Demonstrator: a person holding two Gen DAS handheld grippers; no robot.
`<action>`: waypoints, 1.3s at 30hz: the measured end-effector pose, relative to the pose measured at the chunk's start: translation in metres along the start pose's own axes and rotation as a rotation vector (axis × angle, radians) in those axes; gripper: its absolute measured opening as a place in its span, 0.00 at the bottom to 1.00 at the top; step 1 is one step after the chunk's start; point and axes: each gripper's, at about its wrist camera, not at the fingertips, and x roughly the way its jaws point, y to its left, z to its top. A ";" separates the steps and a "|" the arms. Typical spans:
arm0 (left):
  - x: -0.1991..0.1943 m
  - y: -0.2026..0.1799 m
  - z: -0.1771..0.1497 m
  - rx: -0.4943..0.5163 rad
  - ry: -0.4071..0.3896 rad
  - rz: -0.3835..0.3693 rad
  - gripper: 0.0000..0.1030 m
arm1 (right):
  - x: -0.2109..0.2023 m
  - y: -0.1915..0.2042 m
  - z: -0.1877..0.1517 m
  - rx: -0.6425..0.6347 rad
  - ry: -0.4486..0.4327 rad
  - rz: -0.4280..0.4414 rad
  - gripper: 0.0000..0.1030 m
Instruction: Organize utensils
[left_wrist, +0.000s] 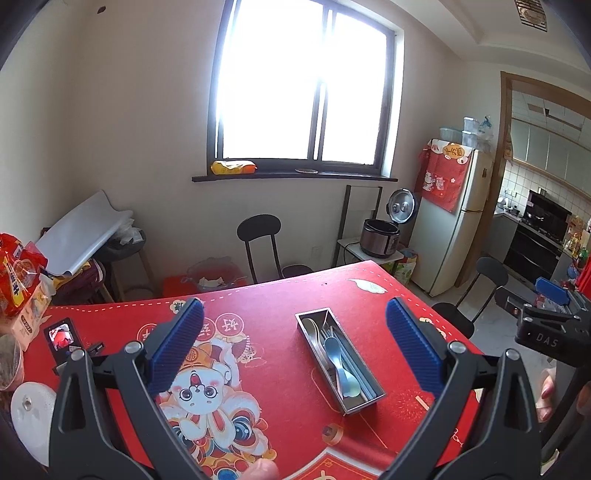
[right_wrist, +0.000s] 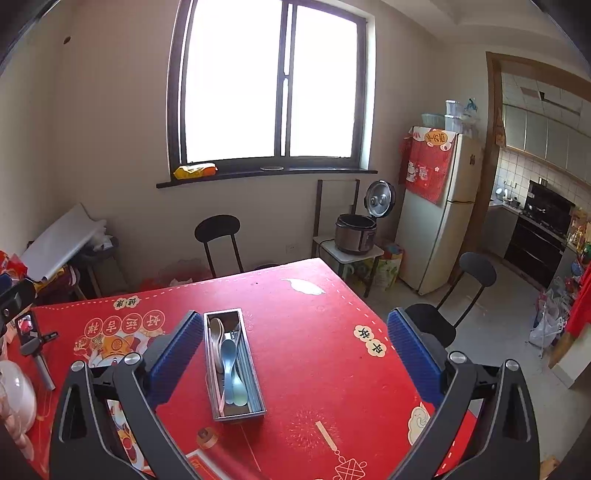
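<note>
Spoons (right_wrist: 231, 373) lie in tray (right_wrist: 258, 400), both tools empty

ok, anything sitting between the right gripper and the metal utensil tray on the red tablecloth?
Nothing visible. The right gripper hangs open and empty above the red printed tablecloth, and the rectangular steel tray holding the light blue plastic spoon and other utensils lies just inside its left finger, with only bare cloth around it.
</note>
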 end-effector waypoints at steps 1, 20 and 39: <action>0.000 0.000 -0.001 -0.005 0.001 0.003 0.94 | 0.001 0.001 0.000 0.000 0.002 0.002 0.94; -0.002 0.013 0.001 -0.079 0.016 -0.005 0.94 | 0.001 0.001 0.000 0.000 0.002 -0.015 0.94; 0.003 0.008 0.000 -0.056 0.034 0.008 0.95 | 0.001 -0.004 0.001 0.013 0.002 -0.020 0.94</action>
